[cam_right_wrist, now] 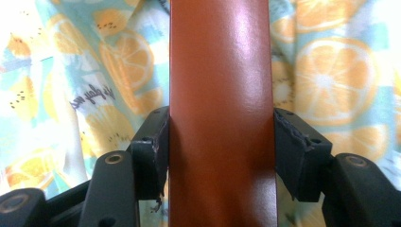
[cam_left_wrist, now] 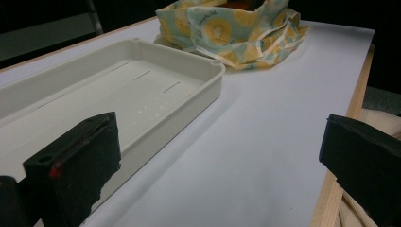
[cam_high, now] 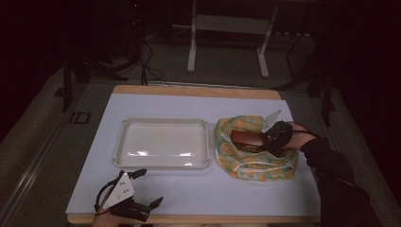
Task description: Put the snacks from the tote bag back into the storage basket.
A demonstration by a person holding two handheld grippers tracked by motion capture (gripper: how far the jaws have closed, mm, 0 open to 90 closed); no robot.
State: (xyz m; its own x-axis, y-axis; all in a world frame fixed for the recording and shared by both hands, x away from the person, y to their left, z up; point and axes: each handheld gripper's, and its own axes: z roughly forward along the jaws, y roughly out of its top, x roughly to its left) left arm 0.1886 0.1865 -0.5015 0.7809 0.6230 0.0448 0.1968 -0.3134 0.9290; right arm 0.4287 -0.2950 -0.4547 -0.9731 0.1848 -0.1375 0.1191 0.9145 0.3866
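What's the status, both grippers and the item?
Right gripper shut on brown box, over fruit-print bag. Left gripper open, idle near table's front edge. White tray empty; nothing in the way.

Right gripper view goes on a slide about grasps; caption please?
Right tool clamps a brown box between its jaws, above fruit-print cloth.

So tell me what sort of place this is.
Probably a lab or recording workspace, not a home: a paper-covered table with a bare white tray, metal stand legs and loose cables on the dim floor behind, and hand-held grippers.
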